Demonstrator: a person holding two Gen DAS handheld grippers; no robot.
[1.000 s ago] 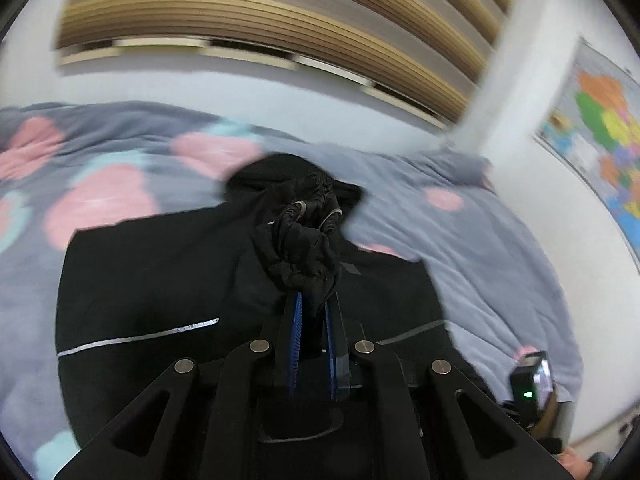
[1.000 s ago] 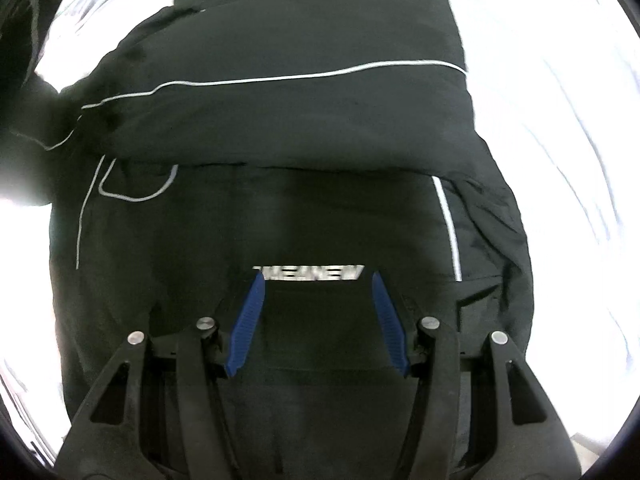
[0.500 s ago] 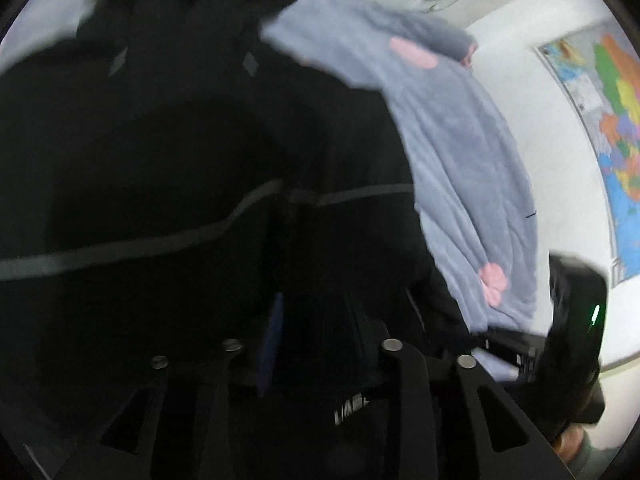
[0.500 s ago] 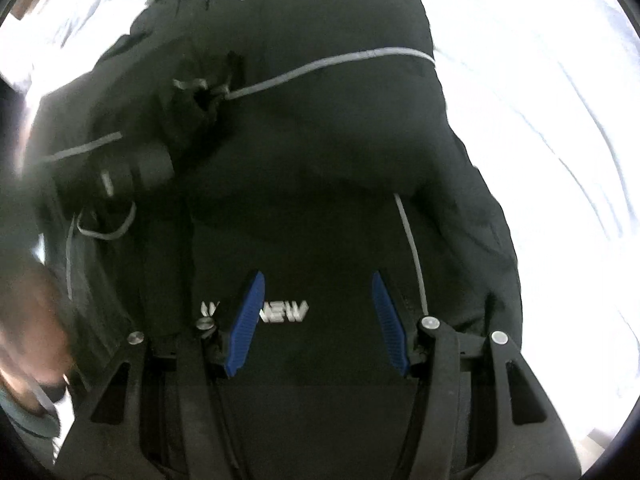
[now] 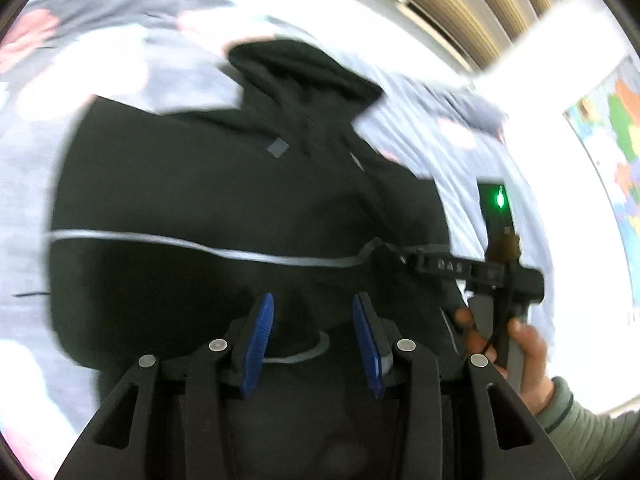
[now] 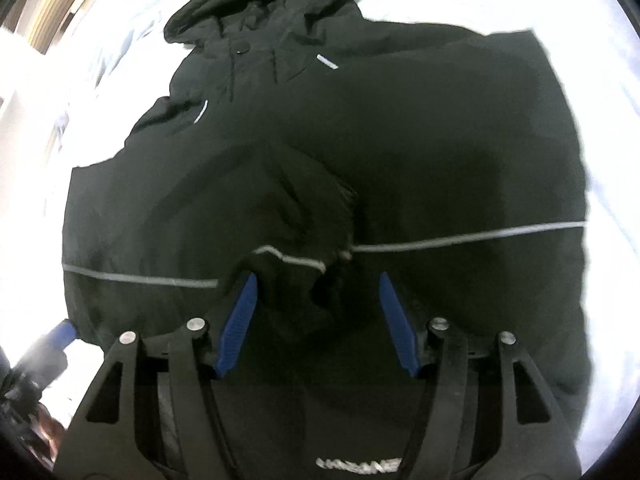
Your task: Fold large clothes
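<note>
Below the left tongs, whose blue pads are spreading with nothing between them, the black hooded jacket with grey piping lies on the flowered grey bedspread, hood farthest, while the right tongs, also spreading, straddle a rumpled sleeve end.

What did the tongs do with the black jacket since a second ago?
The left tongs let go of the bunched sleeve they held up; it now lies across the jacket, and their jaws are opening with nothing between them. The right tongs slid up the jacket, jaws opening. The jacket stayed on the bed.
</note>
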